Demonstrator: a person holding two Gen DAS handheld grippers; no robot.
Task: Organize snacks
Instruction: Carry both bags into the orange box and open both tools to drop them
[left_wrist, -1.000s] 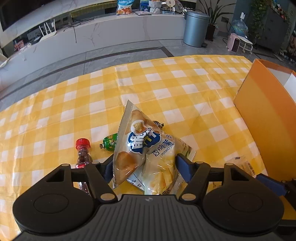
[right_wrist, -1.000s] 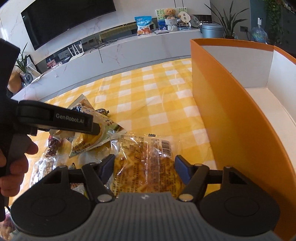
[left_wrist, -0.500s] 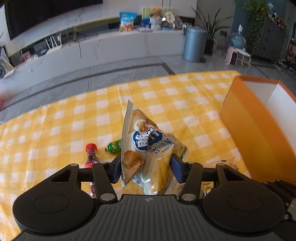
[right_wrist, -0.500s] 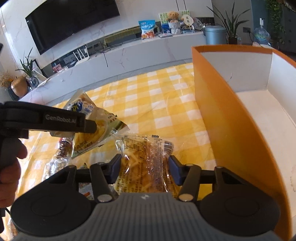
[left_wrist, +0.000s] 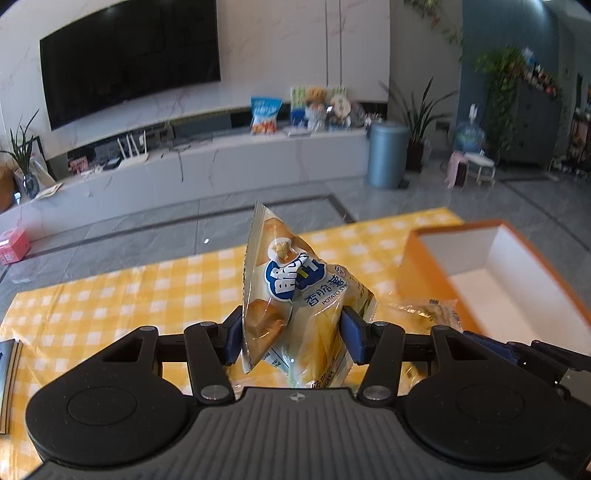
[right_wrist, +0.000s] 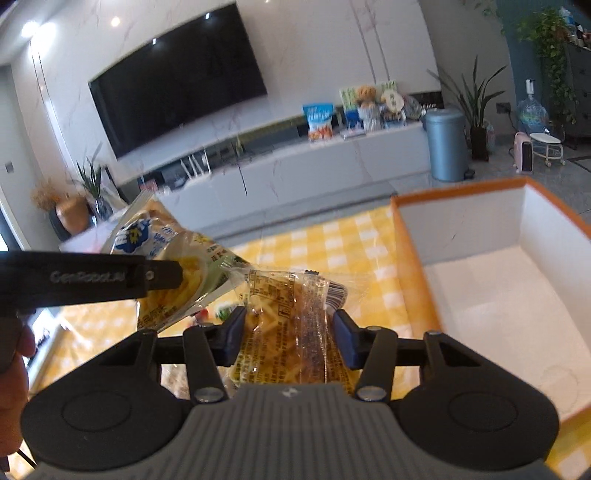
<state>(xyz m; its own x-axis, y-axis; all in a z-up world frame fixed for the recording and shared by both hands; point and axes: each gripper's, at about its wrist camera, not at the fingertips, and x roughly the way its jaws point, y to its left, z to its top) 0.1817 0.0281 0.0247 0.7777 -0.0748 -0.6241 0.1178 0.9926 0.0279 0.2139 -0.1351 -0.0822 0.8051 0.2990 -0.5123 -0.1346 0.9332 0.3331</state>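
My left gripper (left_wrist: 293, 341) is shut on a potato stick bag (left_wrist: 295, 295) with a blue logo and holds it upright, well above the yellow checked tablecloth (left_wrist: 110, 302). That bag also shows in the right wrist view (right_wrist: 173, 266), held to the left. My right gripper (right_wrist: 290, 332) is shut on a clear noodle snack packet (right_wrist: 291, 317) and holds it above the cloth, just left of the orange box (right_wrist: 406, 236). The box is open, with a white inside, and also shows in the left wrist view (left_wrist: 546, 266).
Under the raised packets, a red cap and a green wrapper (right_wrist: 221, 314) peek out on the cloth. The table's far edge lies ahead, with grey floor, a white TV bench and a blue bin (left_wrist: 388, 155) beyond it.
Both grippers closed on their packets and lifted them off the cloth. Both views rose and tilted up, so the room and the inside of the box now show.
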